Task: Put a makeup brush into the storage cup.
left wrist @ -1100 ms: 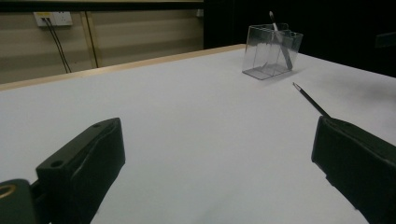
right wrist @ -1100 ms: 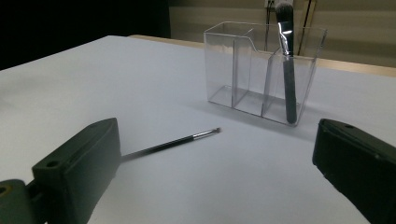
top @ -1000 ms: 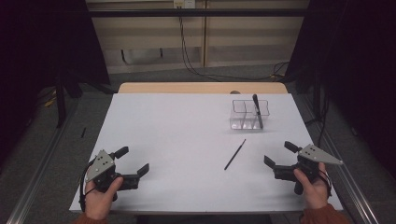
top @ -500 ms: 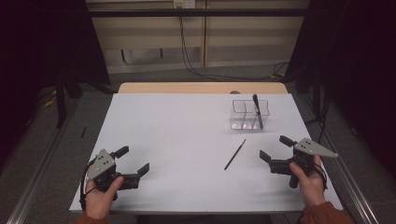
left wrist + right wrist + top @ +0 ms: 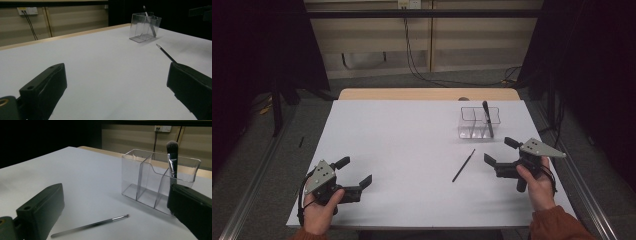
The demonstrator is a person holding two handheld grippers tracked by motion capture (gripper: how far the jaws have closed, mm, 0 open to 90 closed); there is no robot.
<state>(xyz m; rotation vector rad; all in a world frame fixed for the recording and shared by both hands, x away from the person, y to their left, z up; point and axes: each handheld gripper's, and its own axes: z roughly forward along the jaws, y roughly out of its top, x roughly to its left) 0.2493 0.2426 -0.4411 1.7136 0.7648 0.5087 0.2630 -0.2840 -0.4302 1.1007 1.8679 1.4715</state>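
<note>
Lying flat on the table [image 5: 402, 140], thin brush [image 5: 463, 165] just left of right gripper [image 5: 501, 156], jaws wide, empty; near organizer [image 5: 479, 122] holding brush [image 5: 487, 118]. Left gripper [image 5: 353, 172] wide too.

One camera sits high up and looks down and forward at the whole white tabletop [image 5: 412, 145]. Two more ride low on the tongs, close to the tabletop, looking across it. All three see the clear box [image 5: 480, 122] [image 5: 145, 27] [image 5: 160, 182] — and the thin brush [image 5: 463, 165] [image 5: 166, 53] [image 5: 90, 225] lying flat.
</note>
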